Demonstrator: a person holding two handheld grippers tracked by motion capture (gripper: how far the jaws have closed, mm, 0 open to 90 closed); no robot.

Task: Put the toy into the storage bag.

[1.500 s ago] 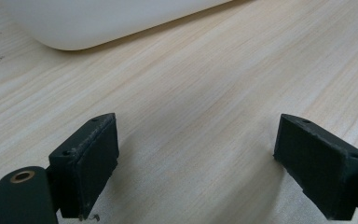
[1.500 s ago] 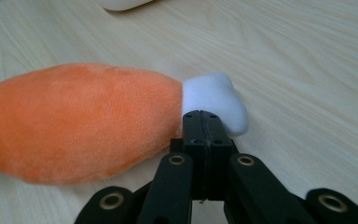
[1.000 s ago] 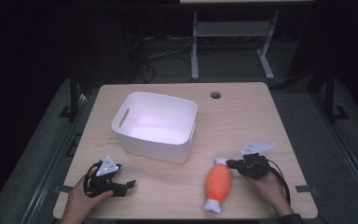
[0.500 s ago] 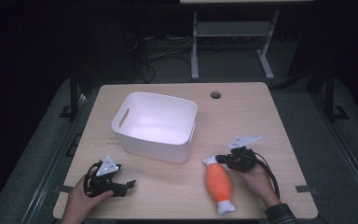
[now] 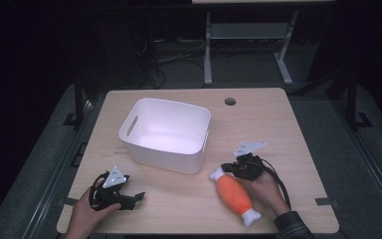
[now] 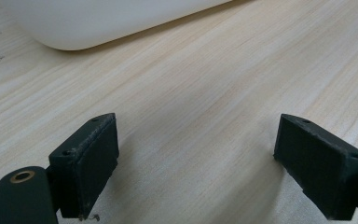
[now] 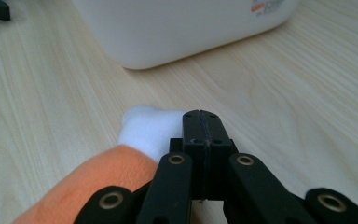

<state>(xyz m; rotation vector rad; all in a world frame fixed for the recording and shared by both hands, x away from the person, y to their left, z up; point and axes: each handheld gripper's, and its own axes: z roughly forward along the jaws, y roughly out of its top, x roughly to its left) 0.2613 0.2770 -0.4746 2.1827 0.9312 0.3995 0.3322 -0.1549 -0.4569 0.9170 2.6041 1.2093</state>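
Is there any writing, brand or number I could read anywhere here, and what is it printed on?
White bin: a small sticker with red and dark print near its upper edge in the right gripper view, too blurred to read.
Orange and white toy: no writing shows.
Wooden table: no writing shows.

High view overhead, gripper views low, sharing white bin (image 5: pixel 166 134)

Dark room w/ grey floor (image 5: pixel 323 129), metal rack (image 5: pixel 248 40) behind table.
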